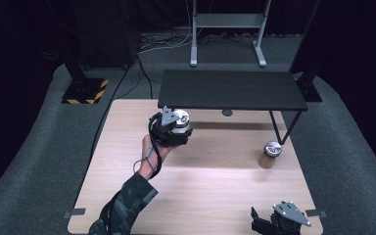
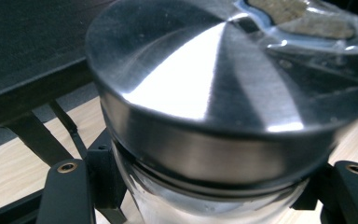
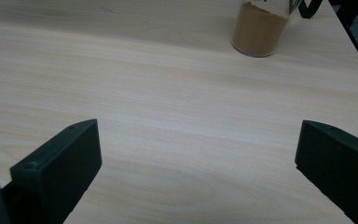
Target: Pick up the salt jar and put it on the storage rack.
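My left gripper (image 1: 180, 131) is held above the table's far left part, shut on a clear jar with a brushed metal lid (image 1: 181, 120). In the left gripper view the lid (image 2: 214, 88) looms close between the two black jaws, the glass body (image 2: 205, 205) just below it. A second jar (image 1: 270, 154) with brown powder and a metal lid stands on the table at the right; the right gripper view shows its lower part (image 3: 259, 29) ahead. My right gripper (image 1: 269, 220) rests low at the table's front right edge, jaws wide open with nothing between them.
A low black shelf (image 1: 231, 89) on thin legs stands over the far part of the light wooden table (image 1: 200, 191). One shelf leg (image 1: 280, 128) comes down just behind the brown jar. Beyond it are grey floor, cables and a metal stand.
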`<state>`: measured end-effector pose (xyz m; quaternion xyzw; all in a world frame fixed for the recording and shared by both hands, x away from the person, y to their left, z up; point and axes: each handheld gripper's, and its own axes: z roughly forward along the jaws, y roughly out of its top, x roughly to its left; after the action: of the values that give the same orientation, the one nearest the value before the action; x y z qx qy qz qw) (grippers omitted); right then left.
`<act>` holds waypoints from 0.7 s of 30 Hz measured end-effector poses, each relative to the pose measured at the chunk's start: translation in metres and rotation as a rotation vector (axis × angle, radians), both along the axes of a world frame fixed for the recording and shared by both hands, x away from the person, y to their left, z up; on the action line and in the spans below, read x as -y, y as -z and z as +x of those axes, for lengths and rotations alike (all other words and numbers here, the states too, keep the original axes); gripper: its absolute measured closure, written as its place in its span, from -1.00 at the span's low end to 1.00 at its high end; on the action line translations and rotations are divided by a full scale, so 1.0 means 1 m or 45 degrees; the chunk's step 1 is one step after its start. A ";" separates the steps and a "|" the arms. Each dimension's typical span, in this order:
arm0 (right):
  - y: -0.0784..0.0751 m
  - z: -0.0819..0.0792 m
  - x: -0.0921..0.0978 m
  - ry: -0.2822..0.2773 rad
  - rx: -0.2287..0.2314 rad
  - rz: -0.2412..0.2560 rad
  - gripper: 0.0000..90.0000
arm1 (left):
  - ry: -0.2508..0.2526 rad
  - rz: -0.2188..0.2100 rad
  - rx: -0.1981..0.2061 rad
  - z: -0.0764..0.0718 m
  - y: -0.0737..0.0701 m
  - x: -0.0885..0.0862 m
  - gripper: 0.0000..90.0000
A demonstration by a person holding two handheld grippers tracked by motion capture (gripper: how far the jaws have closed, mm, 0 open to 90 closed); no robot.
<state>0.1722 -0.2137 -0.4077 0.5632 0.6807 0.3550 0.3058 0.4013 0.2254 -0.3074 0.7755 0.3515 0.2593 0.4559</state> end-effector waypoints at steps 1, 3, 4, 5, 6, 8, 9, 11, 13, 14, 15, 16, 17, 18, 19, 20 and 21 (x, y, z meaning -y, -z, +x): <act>0.000 0.000 0.000 -0.001 -0.001 -0.001 -1.00 | -0.001 -0.003 0.003 0.001 -0.002 0.000 -0.30; 0.000 0.000 0.001 0.004 0.000 0.001 -1.00 | -0.001 -0.003 0.004 0.003 -0.004 0.000 -0.30; 0.000 0.000 0.001 0.006 0.000 0.001 -1.00 | 0.001 -0.003 0.006 0.003 -0.005 0.001 -0.30; 0.000 -0.001 0.001 0.008 0.000 0.000 -1.00 | 0.004 0.003 0.007 0.004 -0.006 0.001 -0.30; 0.000 -0.001 0.001 0.009 0.001 0.000 -1.00 | 0.006 0.003 0.007 0.005 -0.007 0.002 -0.30; 0.000 0.000 0.000 0.009 -0.002 -0.002 -1.00 | 0.012 0.008 0.012 0.006 -0.010 0.003 -0.30; 0.000 0.000 0.000 0.007 -0.002 -0.003 -1.00 | 0.011 0.006 0.013 0.006 -0.011 0.004 -0.30; 0.000 0.000 0.001 0.002 -0.001 -0.003 -1.00 | 0.012 0.006 0.015 0.007 -0.012 0.004 -0.30; 0.000 0.000 0.001 0.003 -0.001 -0.002 -1.00 | 0.013 0.007 0.025 0.007 -0.015 0.005 -0.30; 0.000 0.000 0.001 0.004 -0.001 0.000 -1.00 | 0.014 0.006 0.027 0.007 -0.016 0.005 -0.30; 0.000 -0.001 0.001 0.009 -0.001 0.002 -1.00 | 0.017 0.013 0.030 0.009 -0.020 0.006 -0.30; 0.000 -0.001 0.001 0.009 -0.001 0.002 -1.00 | 0.017 0.013 0.030 0.009 -0.020 0.006 -0.30; 0.000 0.000 0.001 0.011 -0.004 0.001 -1.00 | 0.019 0.018 0.031 0.010 -0.022 0.006 -0.30; 0.000 0.000 0.001 0.010 -0.005 0.000 -1.00 | 0.018 0.019 0.032 0.011 -0.023 0.006 -0.30; 0.000 0.000 0.001 0.007 -0.005 -0.001 -1.00 | 0.017 0.018 0.032 0.012 -0.025 0.006 -0.30; 0.000 0.000 0.001 0.004 -0.005 -0.002 -1.00 | 0.017 0.018 0.032 0.013 -0.026 0.005 -0.30; 0.000 0.001 0.001 0.001 -0.007 -0.004 -1.00 | 0.015 0.011 0.032 0.013 -0.027 0.005 -0.30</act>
<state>0.1727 -0.2144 -0.4078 0.5639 0.6818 0.3522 0.3051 0.4145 0.2207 -0.2804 0.7762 0.3399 0.2680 0.4584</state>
